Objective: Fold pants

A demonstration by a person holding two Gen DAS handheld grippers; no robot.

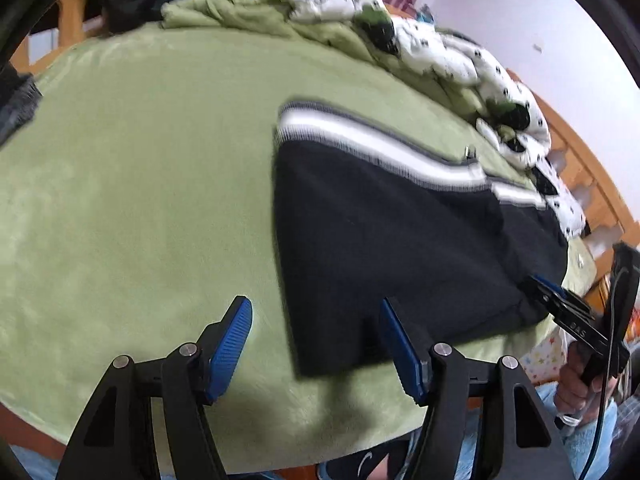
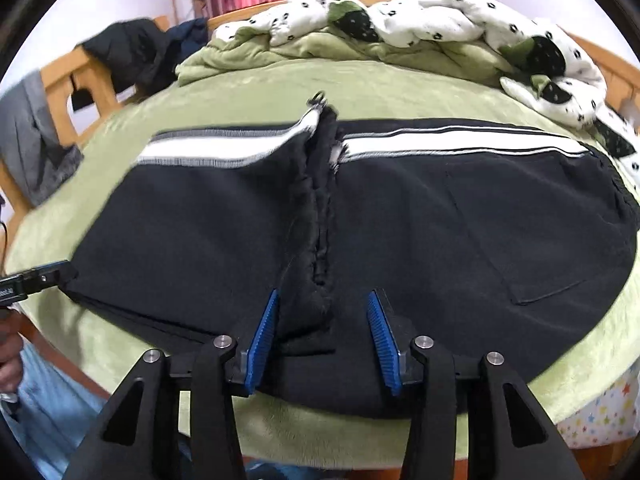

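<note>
Black pants (image 2: 440,220) with a white side stripe lie flat across a green blanket (image 2: 360,84), folded lengthwise. A doubled-over cuff end makes a ridge down their middle. My right gripper (image 2: 324,294) hovers open over the near edge; that ridge lies below the gap, and the blue pads do not press it. In the left wrist view the pants (image 1: 400,232) fill the right half. My left gripper (image 1: 316,304) stands open over their near left corner, holding nothing. The right gripper (image 1: 560,300) shows at the pants' right edge, and the left gripper (image 2: 40,278) at their left end.
A crumpled white quilt with black dots (image 2: 440,12) is heaped along the far side of the bed. Dark clothes (image 2: 132,56) and a grey garment (image 2: 28,140) hang on the wooden frame at left. A person's hand (image 1: 576,384) holds the right gripper's handle.
</note>
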